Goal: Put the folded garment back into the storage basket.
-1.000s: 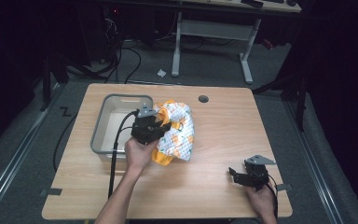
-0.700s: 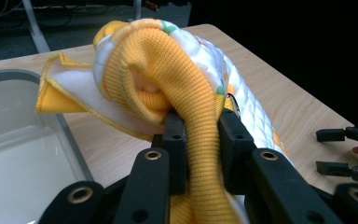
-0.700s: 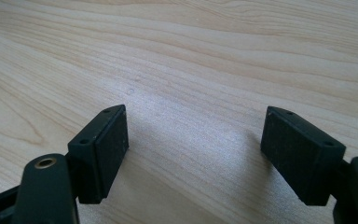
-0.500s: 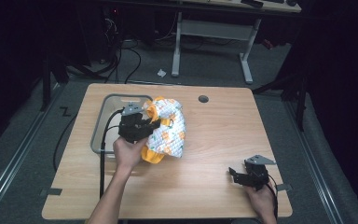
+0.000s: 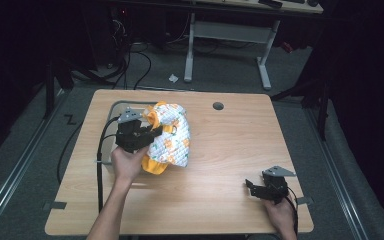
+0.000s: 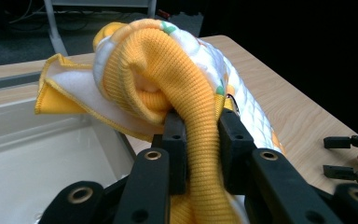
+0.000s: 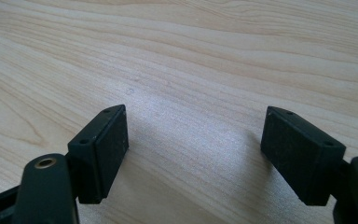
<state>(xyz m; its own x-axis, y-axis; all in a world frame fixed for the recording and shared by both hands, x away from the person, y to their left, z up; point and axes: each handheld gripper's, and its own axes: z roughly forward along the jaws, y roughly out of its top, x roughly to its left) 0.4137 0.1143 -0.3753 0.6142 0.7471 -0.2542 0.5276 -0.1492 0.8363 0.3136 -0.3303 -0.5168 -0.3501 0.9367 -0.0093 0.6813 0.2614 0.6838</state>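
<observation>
L gripper (image 5: 147, 135) is clamping the ribbed yellow cuff (image 6: 193, 140) of a bunched quilted garment (image 5: 170, 137); in the left gripper view the knit is passing btwn both jaws, pinched tight. Garment is white w/ orange print and yellow trim, bundled up, sitting at the table's (image 5: 230, 150) left-centre, its left edge overlapping the rim of a pale plastic tub (image 6: 37, 154). A flap w/ white lining and yellow hem is hanging over the tub's near wall. Left hand (image 5: 127, 162) is wrapping the gripper body from below; black cable (image 5: 100, 165) is trailing off it along the table's left side.

R gripper (image 5: 255, 190) is resting near the front right corner, jaws spread wide, nothing btwn them, bare wood grain under them. It is sitting well apart from the garment. Right hand (image 5: 280, 215) is holding it from behind.
</observation>
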